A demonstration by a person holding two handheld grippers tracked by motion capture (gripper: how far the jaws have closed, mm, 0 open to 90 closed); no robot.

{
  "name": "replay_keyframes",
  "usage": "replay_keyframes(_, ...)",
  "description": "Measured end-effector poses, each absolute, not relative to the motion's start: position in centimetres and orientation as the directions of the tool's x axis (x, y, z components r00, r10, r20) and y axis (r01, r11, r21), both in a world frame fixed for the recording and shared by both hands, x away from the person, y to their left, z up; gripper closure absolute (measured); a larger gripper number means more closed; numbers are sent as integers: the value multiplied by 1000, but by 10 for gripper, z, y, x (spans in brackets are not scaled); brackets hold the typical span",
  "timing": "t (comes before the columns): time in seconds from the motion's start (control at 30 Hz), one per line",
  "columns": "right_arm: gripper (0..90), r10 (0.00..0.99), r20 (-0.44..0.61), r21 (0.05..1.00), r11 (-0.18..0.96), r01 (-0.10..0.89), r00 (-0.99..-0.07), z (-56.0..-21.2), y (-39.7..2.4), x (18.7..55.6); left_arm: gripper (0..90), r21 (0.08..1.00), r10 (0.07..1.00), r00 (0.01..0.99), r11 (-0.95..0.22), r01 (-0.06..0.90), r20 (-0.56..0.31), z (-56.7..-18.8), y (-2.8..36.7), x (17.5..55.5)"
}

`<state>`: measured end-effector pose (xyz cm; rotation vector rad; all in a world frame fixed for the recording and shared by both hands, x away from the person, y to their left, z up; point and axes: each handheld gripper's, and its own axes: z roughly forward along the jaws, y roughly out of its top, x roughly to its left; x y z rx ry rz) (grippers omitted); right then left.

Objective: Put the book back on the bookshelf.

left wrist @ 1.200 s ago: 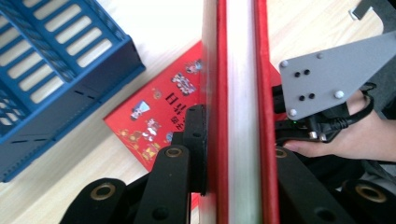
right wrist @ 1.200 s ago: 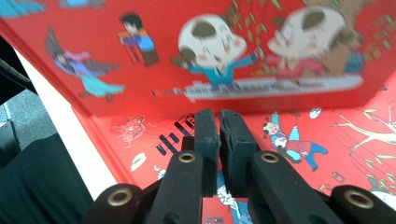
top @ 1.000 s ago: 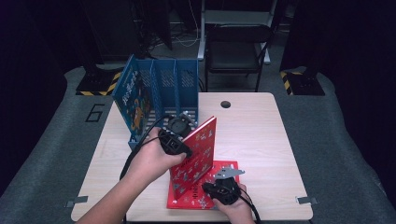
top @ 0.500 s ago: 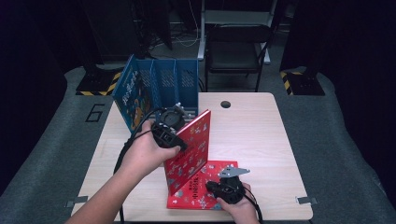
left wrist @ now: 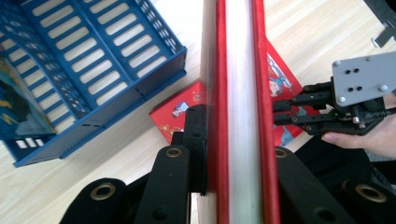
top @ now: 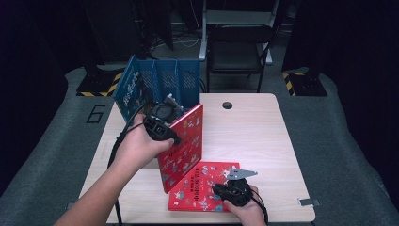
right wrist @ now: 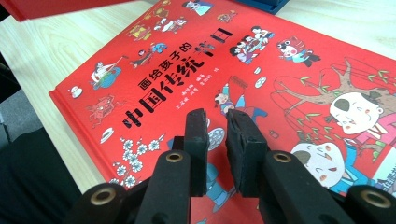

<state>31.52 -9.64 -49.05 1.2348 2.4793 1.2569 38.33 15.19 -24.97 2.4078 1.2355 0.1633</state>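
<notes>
A red picture book (top: 184,146) stands on edge on the table, and my left gripper (top: 173,136) is shut on its upper edge. In the left gripper view the book (left wrist: 239,70) runs edge-on between the jaws of the left gripper (left wrist: 236,140). A second red book (top: 200,188) lies flat near the front edge. My right gripper (top: 220,188) rests over it; its jaws have just been opening. In the right gripper view the right gripper (right wrist: 217,117) shows a narrow gap with nothing in it, just above the cover (right wrist: 289,70).
A blue file rack (top: 164,80) stands at the table's back left, with a blue book (top: 127,94) in its left slot. The rack (left wrist: 93,60) lies close to the upright book. A cable hole (top: 227,105) and bare tabletop (top: 263,136) lie to the right; a chair (top: 237,47) stands behind.
My left hand has carried the upright book's top up and left, toward the rack. The right gripper stays on the flat book, its jaws slightly wider.
</notes>
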Motion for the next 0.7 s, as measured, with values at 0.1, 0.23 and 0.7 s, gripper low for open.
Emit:
replay_keyframes(0.1,779,703,252,719,324,615,-665,-491,-98,316,795,427,806,585,-500,754,-90,-247,155,386)
replay_keyframes(0.23,778,712,257,725,306,617,-654,-494,-97,317,795,429,815,573,-490,759,-83,-245,158,389)
replay_keyframes(0.7,775,711,262,715,311,626,-652,-498,-98,316,794,445,841,535,-449,775,-84,-229,170,398)
